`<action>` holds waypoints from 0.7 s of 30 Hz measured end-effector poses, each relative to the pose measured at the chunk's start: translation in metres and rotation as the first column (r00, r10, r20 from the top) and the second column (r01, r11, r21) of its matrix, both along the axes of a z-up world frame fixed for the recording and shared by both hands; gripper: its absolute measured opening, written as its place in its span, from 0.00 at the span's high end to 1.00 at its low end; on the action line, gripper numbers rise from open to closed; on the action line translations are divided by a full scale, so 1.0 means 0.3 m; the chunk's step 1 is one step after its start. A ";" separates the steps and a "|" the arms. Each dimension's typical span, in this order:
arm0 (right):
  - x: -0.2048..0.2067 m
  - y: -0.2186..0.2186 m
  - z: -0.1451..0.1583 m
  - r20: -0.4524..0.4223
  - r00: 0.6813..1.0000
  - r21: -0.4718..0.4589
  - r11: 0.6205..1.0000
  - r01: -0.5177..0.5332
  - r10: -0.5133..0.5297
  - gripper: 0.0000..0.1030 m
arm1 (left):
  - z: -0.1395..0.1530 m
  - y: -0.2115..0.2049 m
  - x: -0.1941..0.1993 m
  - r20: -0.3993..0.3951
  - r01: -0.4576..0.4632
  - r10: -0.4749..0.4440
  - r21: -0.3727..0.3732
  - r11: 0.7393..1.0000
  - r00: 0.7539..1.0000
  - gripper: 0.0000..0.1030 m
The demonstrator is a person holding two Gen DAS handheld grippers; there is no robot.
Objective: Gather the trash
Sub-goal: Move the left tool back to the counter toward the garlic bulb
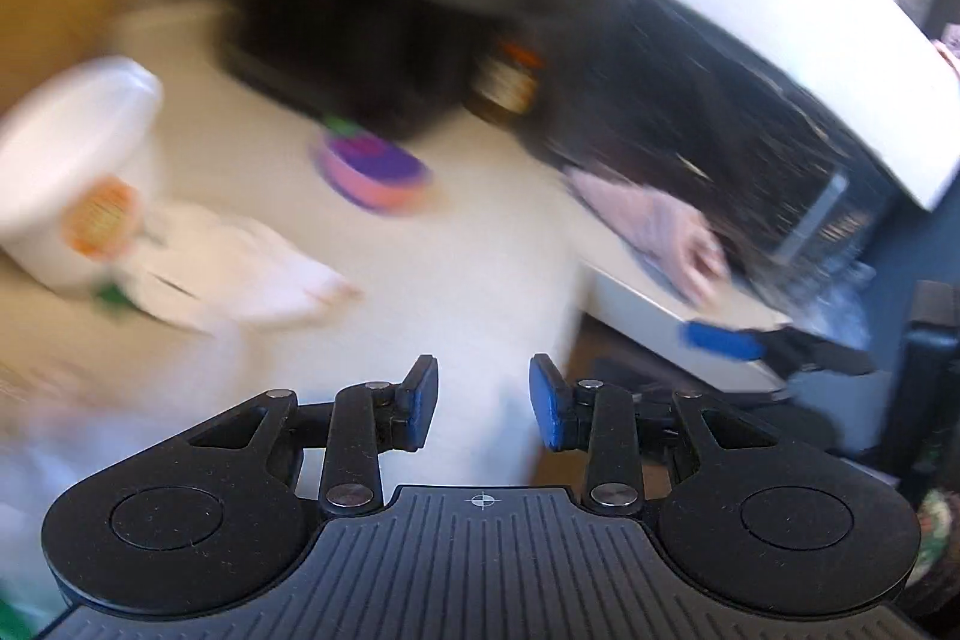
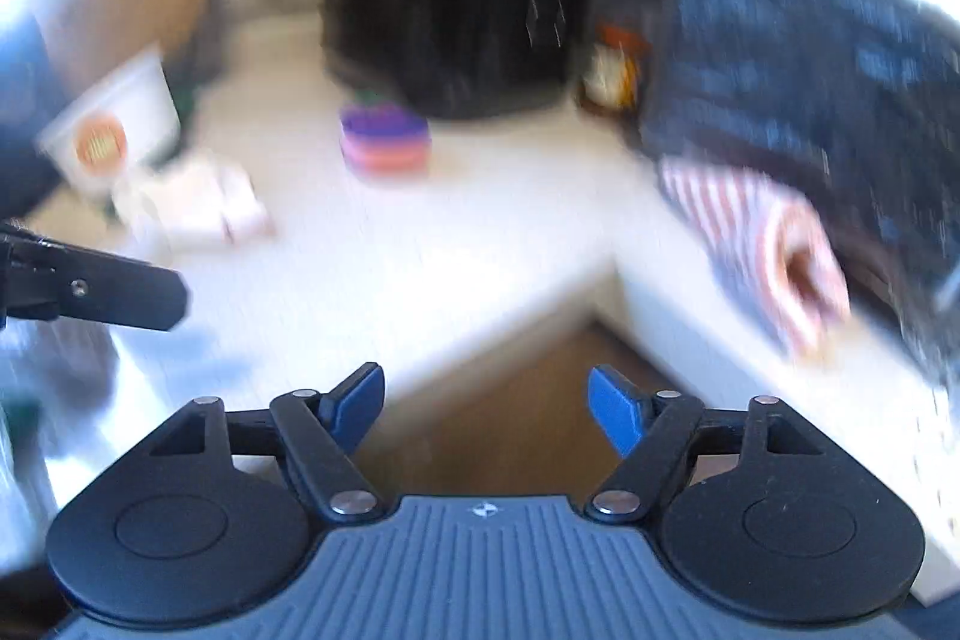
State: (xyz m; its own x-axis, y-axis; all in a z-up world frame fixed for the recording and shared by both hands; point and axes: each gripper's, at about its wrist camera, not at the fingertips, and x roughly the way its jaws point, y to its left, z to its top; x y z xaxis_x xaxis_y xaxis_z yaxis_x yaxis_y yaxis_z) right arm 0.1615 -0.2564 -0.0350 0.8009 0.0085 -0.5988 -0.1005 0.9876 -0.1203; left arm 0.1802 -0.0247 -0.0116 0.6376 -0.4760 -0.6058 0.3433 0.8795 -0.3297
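In the left wrist view, the left gripper (image 1: 483,400) has its two blue pads apart with nothing between them. It hangs above a white counter (image 1: 456,268). The picture is blurred by motion, so small details are uncertain. Ahead and to the left of the tool lies a crumpled white paper wrapper (image 1: 240,268), touching or just beside a white paper cup (image 1: 78,184) with an orange round logo. Straight ahead, further off, sits a small purple and pink stack (image 1: 372,172); I cannot tell what it is. Ahead to the right a striped cloth (image 1: 654,220) lies on the counter before a dark appliance (image 1: 720,100). At the right the other tool's blue fingertip (image 1: 720,340) shows.

In the right wrist view, the right gripper (image 2: 486,409) is also spread wide and empty, above the inner corner of the counter (image 2: 420,232). The wrapper (image 2: 198,208) and cup (image 2: 114,130) lie ahead and far to the left; the striped cloth (image 2: 768,250) lies ahead to the right.

The trash seems to be the wrapper and the cup, both not yet taken. I judge the left tool is better placed. It should slow down first, come from above over the wrapper's raised folds, and close only when a fold stands between the pads, because thin paper slips. The cup is light and may tip over if pushed.
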 end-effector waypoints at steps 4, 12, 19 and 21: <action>0.060 0.081 0.023 -0.003 0.993 0.051 0.992 -0.117 0.117 0.14 | 0.022 0.128 0.016 -0.011 -0.085 0.087 0.126 0.988 0.996 0.63; 0.071 0.247 -0.010 -0.069 0.952 0.124 0.949 -0.289 0.299 0.14 | -0.052 0.292 -0.026 -0.110 -0.193 0.225 0.244 0.950 0.968 0.63; 0.048 0.362 -0.046 -0.114 0.909 0.138 0.912 -0.385 0.401 0.14 | -0.031 0.351 -0.126 -0.096 -0.252 0.280 0.230 0.940 0.955 0.63; 0.038 0.370 -0.044 -0.117 0.904 0.132 0.909 -0.396 0.411 0.14 | -0.017 0.383 -0.152 -0.080 -0.301 0.325 0.217 0.928 0.942 0.63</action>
State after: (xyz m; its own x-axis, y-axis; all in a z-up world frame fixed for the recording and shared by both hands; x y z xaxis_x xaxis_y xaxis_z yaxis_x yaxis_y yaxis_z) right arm 0.1729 -0.1454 -0.0483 0.6242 0.3806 -0.6823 -0.5017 0.8647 0.0233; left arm 0.1345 0.0903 -0.0166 0.6565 -0.1255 -0.7438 0.0107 0.9875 -0.1571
